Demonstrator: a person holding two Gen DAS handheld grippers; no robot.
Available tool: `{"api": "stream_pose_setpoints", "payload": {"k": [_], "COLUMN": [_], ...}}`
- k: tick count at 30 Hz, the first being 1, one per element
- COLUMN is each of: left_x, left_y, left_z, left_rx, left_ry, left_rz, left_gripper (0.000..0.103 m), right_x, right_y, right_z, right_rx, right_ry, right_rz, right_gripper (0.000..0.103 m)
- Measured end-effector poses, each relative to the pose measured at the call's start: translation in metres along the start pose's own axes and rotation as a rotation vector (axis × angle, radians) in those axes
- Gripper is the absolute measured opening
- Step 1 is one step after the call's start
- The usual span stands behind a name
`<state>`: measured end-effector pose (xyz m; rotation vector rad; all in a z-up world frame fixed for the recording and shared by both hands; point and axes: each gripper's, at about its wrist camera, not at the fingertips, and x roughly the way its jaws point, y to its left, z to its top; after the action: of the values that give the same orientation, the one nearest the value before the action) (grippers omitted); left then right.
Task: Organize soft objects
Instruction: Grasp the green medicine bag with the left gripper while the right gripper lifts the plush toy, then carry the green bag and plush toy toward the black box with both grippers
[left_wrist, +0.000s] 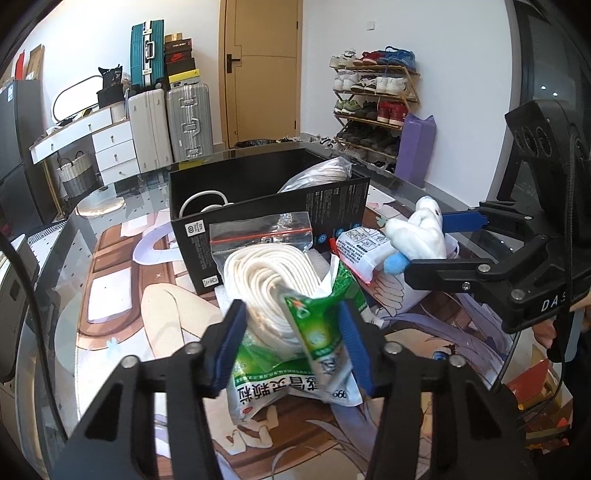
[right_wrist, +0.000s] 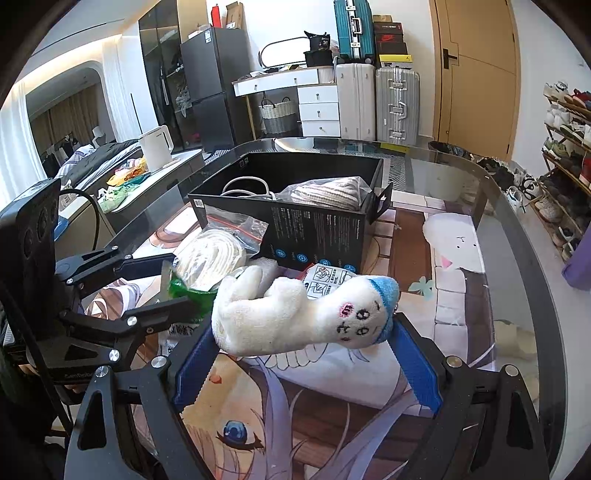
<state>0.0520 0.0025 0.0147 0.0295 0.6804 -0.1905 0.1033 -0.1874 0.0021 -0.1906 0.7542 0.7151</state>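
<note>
Over the picture mat (right_wrist: 454, 295), just in front of the black box (left_wrist: 258, 206), I hold both grippers level and pointing forward. My right gripper (right_wrist: 301, 354) squeezes the white plush toy (right_wrist: 295, 314) sideways above the mat, and my left gripper (left_wrist: 291, 347) pinches the green packet (left_wrist: 314, 332) beside the bagged white rope (left_wrist: 269, 273).

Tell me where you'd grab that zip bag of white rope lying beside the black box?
Probably the zip bag of white rope by its flat, empty top flap under the red seal, tongs coming from above; the coil makes the rest bulky, and the black box blocks the far side.
</note>
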Motion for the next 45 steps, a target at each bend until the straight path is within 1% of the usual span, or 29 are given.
{"api": "stream_pose_setpoints", "payload": {"k": [1, 6, 10, 17, 21, 26, 32, 45], "left_x": [-0.001, -0.003, -0.004, -0.010, -0.015, -0.022, -0.026, -0.045], "left_y": [0.000, 0.002, 0.003, 0.013, 0.015, 0.014, 0.020, 0.024], "left_z": [0.000, 0.002, 0.002, 0.006, 0.008, 0.011, 0.013, 0.020], "left_rx": [0.001, 0.008, 0.010, -0.032, -0.039, -0.029, -0.056, -0.088], "left_ry": [-0.001, -0.006, -0.003, -0.022, -0.044, -0.070, -0.093, -0.147], "left_rz": [-0.001, -0.012, -0.022, -0.055, -0.057, -0.062, -0.057, -0.092], "left_gripper": [0.047, 0.036, 0.030, 0.019, 0.014, 0.011, 0.009, 0.004], "right_x": [0.000, -0.001, -0.002, -0.002, -0.003, -0.003, -0.007, -0.013], "right_y": [0.000, 0.000, 0.001, 0.002, 0.002, 0.002, 0.004, 0.004], "right_z": [0.000, 0.000, -0.001, -0.001, -0.001, 0.000, 0.001, 0.002], "right_rx": [0.000, -0.002, -0.004, -0.004, -0.003, -0.004, -0.009, -0.012], "right_ry": [0.000, 0.000, -0.001, -0.003, -0.006, -0.007, -0.016, -0.032], "right_rz": [-0.001, 0.003, 0.004, 0.003, 0.003, 0.003, 0.003, 0.000], "right_gripper": [0.091, 0.091, 0.090, 0.091, 0.091, 0.091, 0.091, 0.091]}}
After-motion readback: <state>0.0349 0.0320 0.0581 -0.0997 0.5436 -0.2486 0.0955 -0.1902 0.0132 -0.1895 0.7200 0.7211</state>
